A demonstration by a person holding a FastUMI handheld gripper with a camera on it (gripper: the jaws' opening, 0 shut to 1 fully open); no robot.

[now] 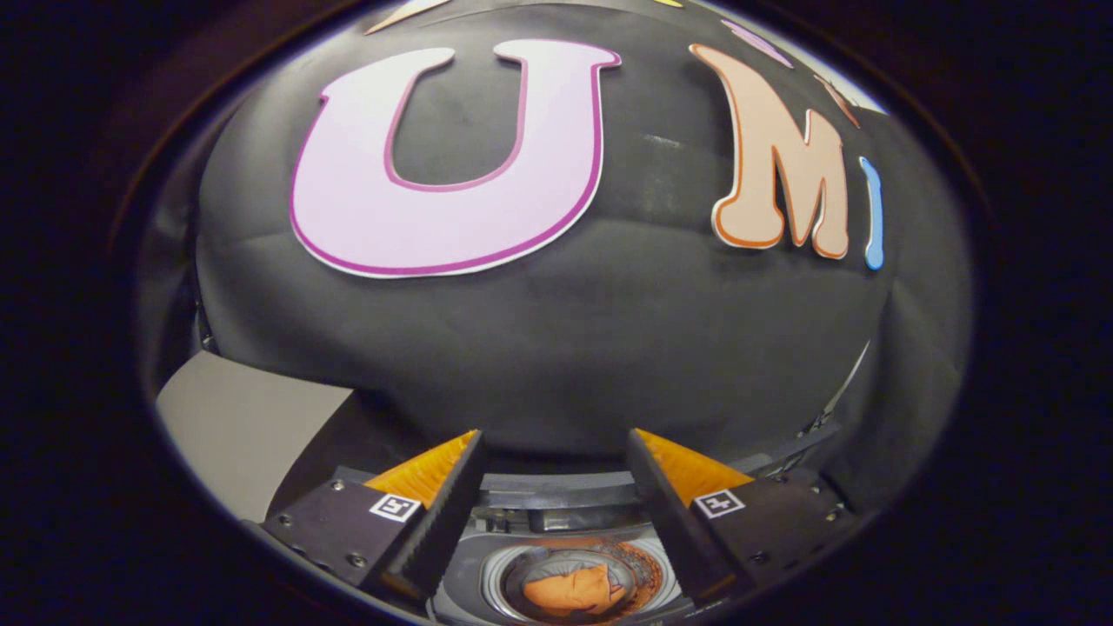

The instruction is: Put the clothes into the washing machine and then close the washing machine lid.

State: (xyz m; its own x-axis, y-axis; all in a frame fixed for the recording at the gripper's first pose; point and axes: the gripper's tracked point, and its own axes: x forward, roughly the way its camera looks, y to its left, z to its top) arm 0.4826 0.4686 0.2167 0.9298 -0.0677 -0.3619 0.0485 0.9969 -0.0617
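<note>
The gripper (553,443) hangs with its two fingers spread wide apart, holding nothing. Between and below them sits the washing machine (556,509), its round drum (500,574) open to view from above. An orange piece of clothing (574,591) lies crumpled inside the drum. Beyond the fingers rises the booth's black cloth wall (556,348).

tongs (553,452) spread apart, empty, washing machine (556,556) mouth unobstructed below
</note>
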